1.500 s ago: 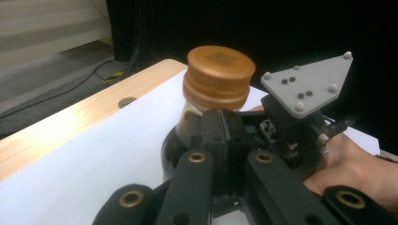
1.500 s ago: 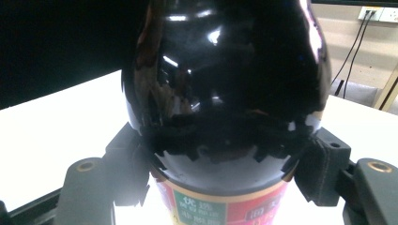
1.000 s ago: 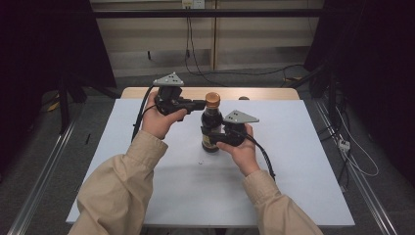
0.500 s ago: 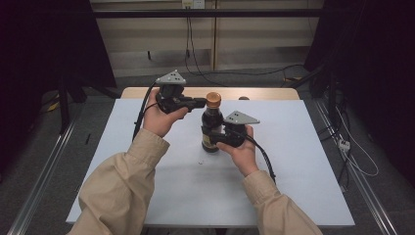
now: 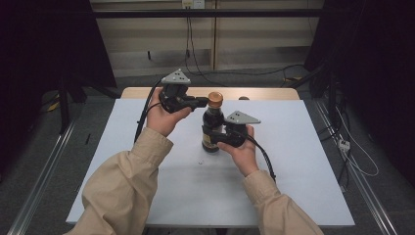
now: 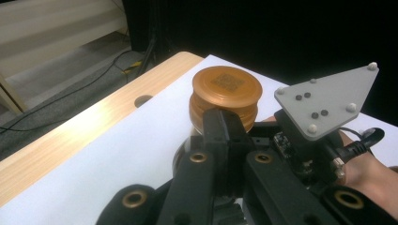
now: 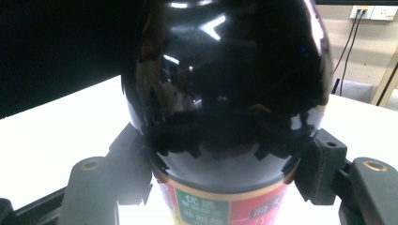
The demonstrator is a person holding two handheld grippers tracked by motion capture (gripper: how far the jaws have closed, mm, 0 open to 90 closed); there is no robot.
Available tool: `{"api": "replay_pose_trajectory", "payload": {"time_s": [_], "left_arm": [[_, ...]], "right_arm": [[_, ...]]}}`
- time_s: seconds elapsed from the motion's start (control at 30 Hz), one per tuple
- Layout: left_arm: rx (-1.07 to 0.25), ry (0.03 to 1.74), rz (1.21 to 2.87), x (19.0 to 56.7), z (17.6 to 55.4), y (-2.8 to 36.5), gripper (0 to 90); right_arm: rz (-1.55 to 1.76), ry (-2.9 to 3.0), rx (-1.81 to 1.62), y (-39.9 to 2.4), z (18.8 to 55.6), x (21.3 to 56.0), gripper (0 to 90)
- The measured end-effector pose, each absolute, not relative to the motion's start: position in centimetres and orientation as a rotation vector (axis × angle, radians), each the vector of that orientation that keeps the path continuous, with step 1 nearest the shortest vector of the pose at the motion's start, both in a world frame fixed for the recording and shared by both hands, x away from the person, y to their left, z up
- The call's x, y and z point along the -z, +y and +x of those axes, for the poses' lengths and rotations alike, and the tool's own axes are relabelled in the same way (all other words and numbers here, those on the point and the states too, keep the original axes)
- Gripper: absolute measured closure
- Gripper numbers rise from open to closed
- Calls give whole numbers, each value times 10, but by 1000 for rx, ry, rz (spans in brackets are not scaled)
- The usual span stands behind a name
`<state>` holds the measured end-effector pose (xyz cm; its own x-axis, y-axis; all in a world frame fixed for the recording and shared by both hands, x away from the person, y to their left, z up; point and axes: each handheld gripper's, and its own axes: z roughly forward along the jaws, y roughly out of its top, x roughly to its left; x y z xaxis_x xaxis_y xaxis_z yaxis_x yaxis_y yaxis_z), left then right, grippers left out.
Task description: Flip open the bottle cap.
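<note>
**Dark sauce bottle gripped at body, cap met by second gripper**

Table (image 5: pixel 293 196): white sheet over a pale wooden top, wood showing as a strip along the far edge; one round hole in that strip, seen in the left gripper view (image 6: pixel 143 100).

Bottle (image 5: pixel 212 128): stands upright on the white sheet, near the middle of the table's far half; glass dark, almost black and glossy, shoulders rounded, reflections bright in the right gripper view (image 7: pixel 225 84); contents cannot be told apart from the dark glass.

Label (image 7: pixel 211 206): a gold band at its top edge, below it a green panel with pale characters and red panels to the sides; the writing is too cropped and blurred to read; in the high view the label shows as a light patch low on the body.

Cap (image 6: pixel 226 89): orange-brown, round, flat-topped, with a faint square print on top, unreadable; ribbed collar beneath.

Right gripper (image 5: pixel 218 138): jaws closed onto the bottle's body, one pad on each side just above the label; firm clamp.

Left gripper (image 5: pixel 203 102): held level at cap height; jaws drawn fully together with nothing between them, tips touching the side of the cap.
</note>
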<state>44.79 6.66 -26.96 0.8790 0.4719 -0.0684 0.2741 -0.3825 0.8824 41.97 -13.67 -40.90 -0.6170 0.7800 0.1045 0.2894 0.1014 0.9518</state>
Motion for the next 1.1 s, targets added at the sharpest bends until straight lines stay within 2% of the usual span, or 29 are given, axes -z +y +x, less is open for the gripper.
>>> {"api": "replay_pose_trajectory", "payload": {"time_s": [0.2, 0.27, 0.3, 0.33, 0.5, 0.73, 1.1], "left_arm": [[-233, 548, 1995, 267, 449, 61, 900], [-158, 511, 1847, 256, 448, 64, 900], [-175, 491, 1834, 245, 444, 61, 900], [-236, 491, 1880, 234, 441, 54, 900], [-277, 490, 1939, 207, 434, 43, 900], [-249, 529, 1947, 220, 439, 66, 900], [-237, 529, 1960, 235, 440, 83, 900]], "right_arm": [[1060, 1958, -1541, -139, 420, 409, 320], [1061, 1958, -1539, -140, 420, 409, 320], [1033, 1971, -1530, -137, 420, 409, 320], [997, 1985, -1507, -131, 419, 408, 318], [893, 2000, -1405, -105, 415, 405, 309], [984, 1974, -1486, -125, 416, 409, 310], [1010, 1967, -1516, -130, 417, 410, 307]]}}
